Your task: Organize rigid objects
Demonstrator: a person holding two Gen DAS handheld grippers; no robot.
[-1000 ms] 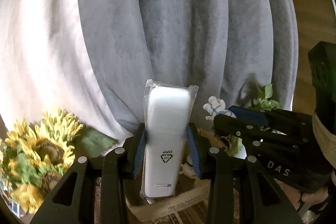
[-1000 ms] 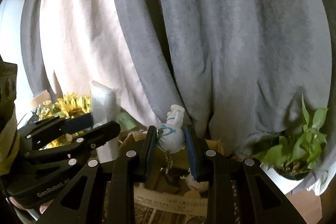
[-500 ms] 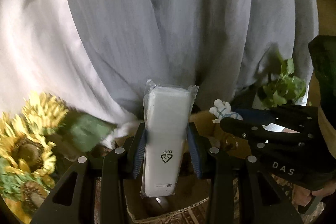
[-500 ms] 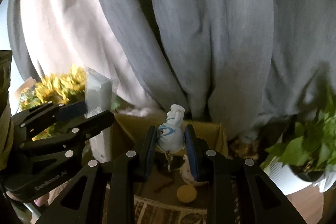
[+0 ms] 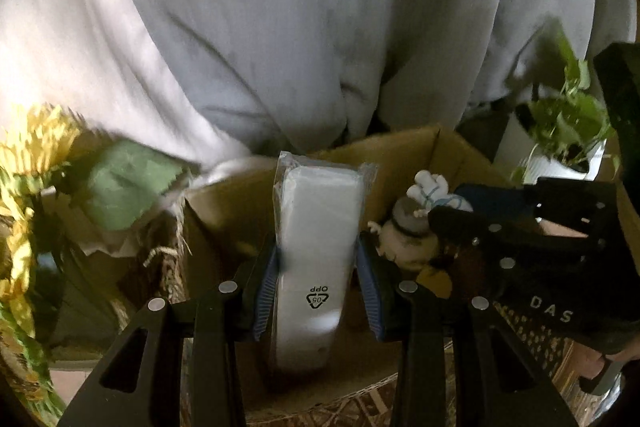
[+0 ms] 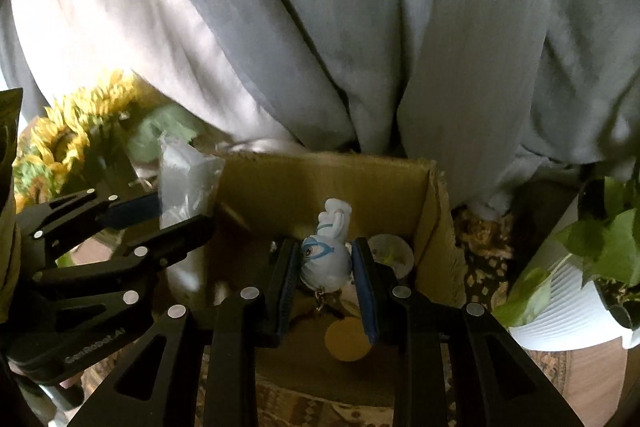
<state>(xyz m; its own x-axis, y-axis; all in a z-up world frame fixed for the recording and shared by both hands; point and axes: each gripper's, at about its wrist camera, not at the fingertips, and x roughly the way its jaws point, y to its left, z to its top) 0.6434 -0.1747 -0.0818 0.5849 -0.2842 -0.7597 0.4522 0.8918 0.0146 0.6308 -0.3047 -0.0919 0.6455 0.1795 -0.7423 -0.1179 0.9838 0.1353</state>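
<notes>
Cardboard box point(image 6: 432, 227) flanked by sunflowers point(image 6: 60, 135), potted plant point(image 6: 576, 291), seemingly unobstructed.

Both wrist views down into cardboard box point(image 5: 400, 151)

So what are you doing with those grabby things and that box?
A person is tidying things into a cardboard box. The left hand-held gripper is clamped on a white block in a clear plastic wrapper. The right hand-held gripper is clamped on a little white and blue toy figure with a chain hanging below it. Both are held over the open box, which already has a few small things at the bottom. Neither has been let go.
</notes>
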